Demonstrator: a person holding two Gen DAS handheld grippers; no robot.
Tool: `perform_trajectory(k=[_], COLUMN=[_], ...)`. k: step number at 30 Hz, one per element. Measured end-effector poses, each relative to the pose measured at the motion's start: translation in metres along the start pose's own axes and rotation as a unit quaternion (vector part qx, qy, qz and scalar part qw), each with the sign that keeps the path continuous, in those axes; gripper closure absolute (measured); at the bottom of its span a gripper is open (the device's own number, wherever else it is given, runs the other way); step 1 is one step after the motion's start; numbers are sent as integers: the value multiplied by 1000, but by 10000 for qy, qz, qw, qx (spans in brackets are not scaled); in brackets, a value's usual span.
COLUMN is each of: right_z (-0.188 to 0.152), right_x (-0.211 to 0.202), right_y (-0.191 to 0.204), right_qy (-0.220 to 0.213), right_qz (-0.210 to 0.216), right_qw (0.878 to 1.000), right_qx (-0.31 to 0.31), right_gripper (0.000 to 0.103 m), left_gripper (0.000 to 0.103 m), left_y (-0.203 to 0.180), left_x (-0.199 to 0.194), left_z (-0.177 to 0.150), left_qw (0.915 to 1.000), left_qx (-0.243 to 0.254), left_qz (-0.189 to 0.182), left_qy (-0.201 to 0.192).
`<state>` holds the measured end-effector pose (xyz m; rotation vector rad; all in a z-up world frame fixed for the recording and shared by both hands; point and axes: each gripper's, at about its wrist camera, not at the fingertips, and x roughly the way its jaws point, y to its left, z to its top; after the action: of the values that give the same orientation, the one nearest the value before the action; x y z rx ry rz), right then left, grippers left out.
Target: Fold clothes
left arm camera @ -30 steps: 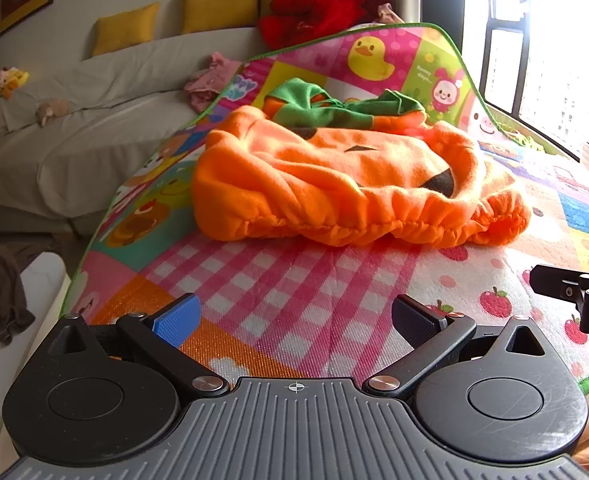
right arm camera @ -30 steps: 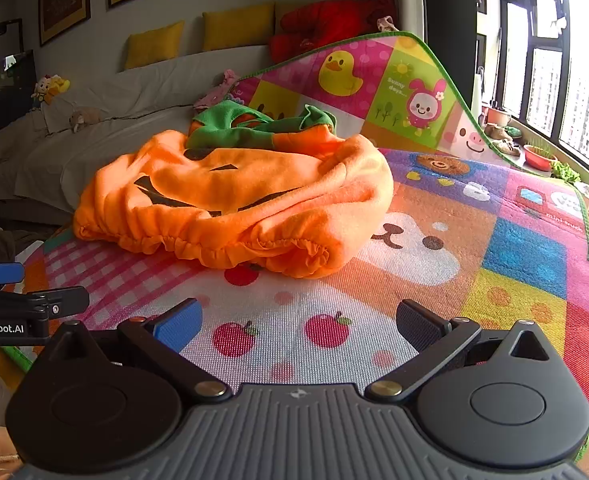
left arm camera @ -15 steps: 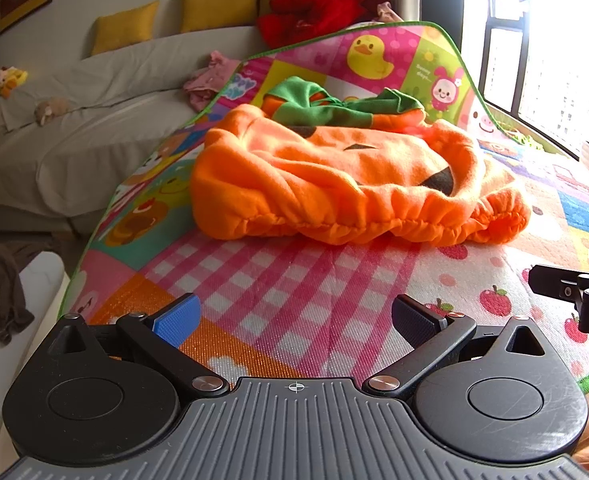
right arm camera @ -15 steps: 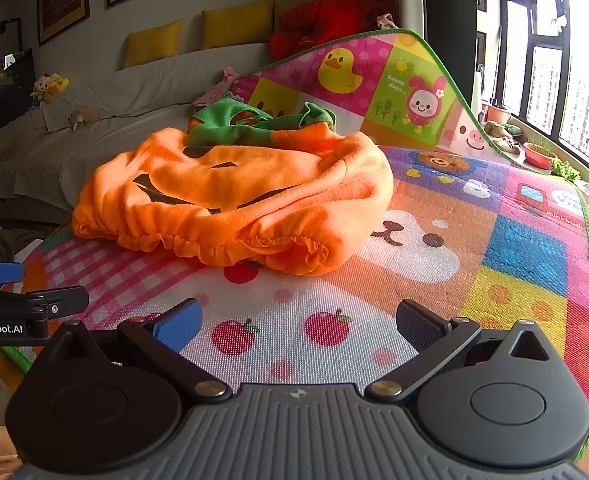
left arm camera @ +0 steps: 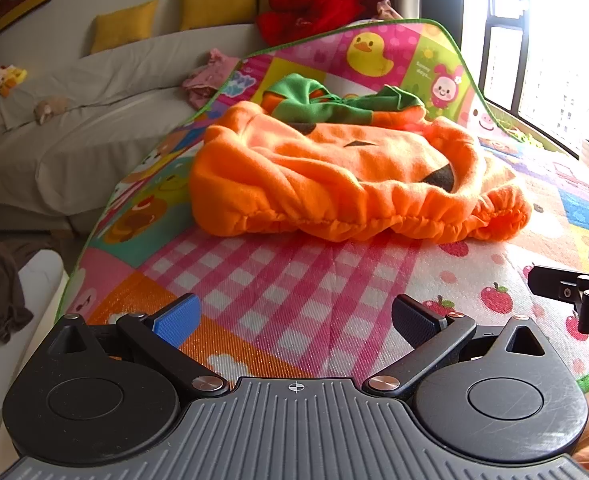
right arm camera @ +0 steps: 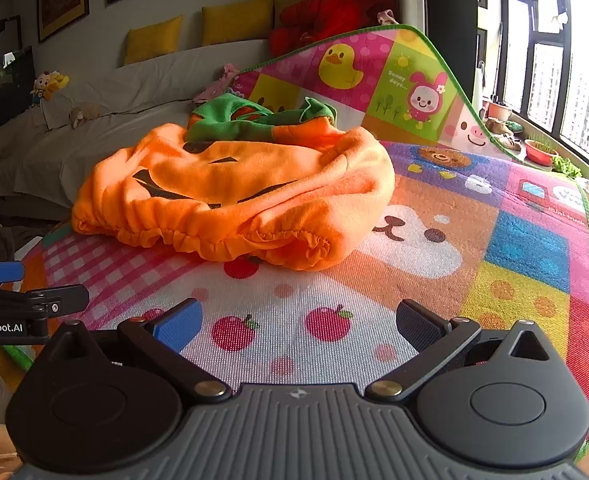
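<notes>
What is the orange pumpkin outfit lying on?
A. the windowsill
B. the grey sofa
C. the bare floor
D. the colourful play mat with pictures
D. The orange pumpkin outfit lies on the play mat, with apples and a bear face printed around it; the sofa sits behind, off to the side, and both open grippers are short of the outfit.

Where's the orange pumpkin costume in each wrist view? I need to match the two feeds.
Left wrist: the orange pumpkin costume lies centre frame on the play mat, its gathered hem toward the camera.
Right wrist: the costume lies left of centre.
Shared landmark: the yellow duck square on the mat's raised far edge, behind the costume.
</notes>
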<state>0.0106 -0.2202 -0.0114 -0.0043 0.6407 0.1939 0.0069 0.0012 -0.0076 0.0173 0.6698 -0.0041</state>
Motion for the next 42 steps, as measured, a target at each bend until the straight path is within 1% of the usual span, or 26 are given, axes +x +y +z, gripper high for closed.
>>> perform_trajectory(k=[5, 9, 11, 13, 16, 19, 22, 24, 26, 29, 31, 33, 36, 38, 40, 42], right_z=[1, 2, 5, 8, 13, 19, 21, 22, 28, 49, 61, 65, 68, 69, 76, 81], right_x=[3, 10, 16, 20, 26, 40, 62, 79, 91, 96, 98, 106, 115, 120, 113, 94], right_y=[-2, -4, -2, 1, 9, 21, 37, 45, 43, 25, 9, -3, -22, -34, -49, -67], right_qy=[-5, -57, 50, -9, -45, -83, -179, -240, -389, -643, -750, -765, -743, -735, -831, -862], right_qz=[-3, -76, -160, -172, -291, -440, -651, -937, -1290, -1543, -1692, -1948, -2295, -2513, -2710, -2800], right_qw=[10000, 9998, 9991, 9984, 9949, 9873, 9746, 9620, 9541, 9582, 9608, 9555, 9459, 9394, 9364, 9383], right_qx=[-38, -198, -388, -540, -962, -1522, -2133, -2554, -2676, -2322, -2066, -2080, -2168, -2212, -2069, -1836], right_gripper=[0, 0, 0, 0, 0, 0, 0, 0, 0, 0, 0, 0, 0, 0, 0, 0], left_gripper=[0, 0, 0, 0, 0, 0, 0, 0, 0, 0, 0, 0, 0, 0, 0, 0], left_y=[2, 5, 7, 9, 12, 13, 11, 11, 11, 15, 19, 24, 29, 33, 33, 26], left_x=[3, 9, 11, 16, 23, 30, 38, 44, 50, 61, 72, 86, 107, 111, 105, 92], left_z=[1, 5, 6, 10, 17, 25, 33, 37, 42, 48, 54, 62, 75, 88, 101, 109], left_qw=[10000, 10000, 10000, 9999, 9998, 9995, 9989, 9983, 9976, 9964, 9950, 9922, 9851, 9850, 9880, 9892], left_qx=[21, 46, 68, 107, 170, 274, 426, 522, 603, 694, 760, 838, 1017, 980, 854, 895], left_qz=[-29, -1, -2, 17, 55, 127, 192, 262, 341, 487, 655, 918, 1375, 1407, 1248, 1056], left_qy=[25, 47, 38, 39, 43, 16, -8, -14, -17, -9, -19, -70, -164, -209, -314, -479])
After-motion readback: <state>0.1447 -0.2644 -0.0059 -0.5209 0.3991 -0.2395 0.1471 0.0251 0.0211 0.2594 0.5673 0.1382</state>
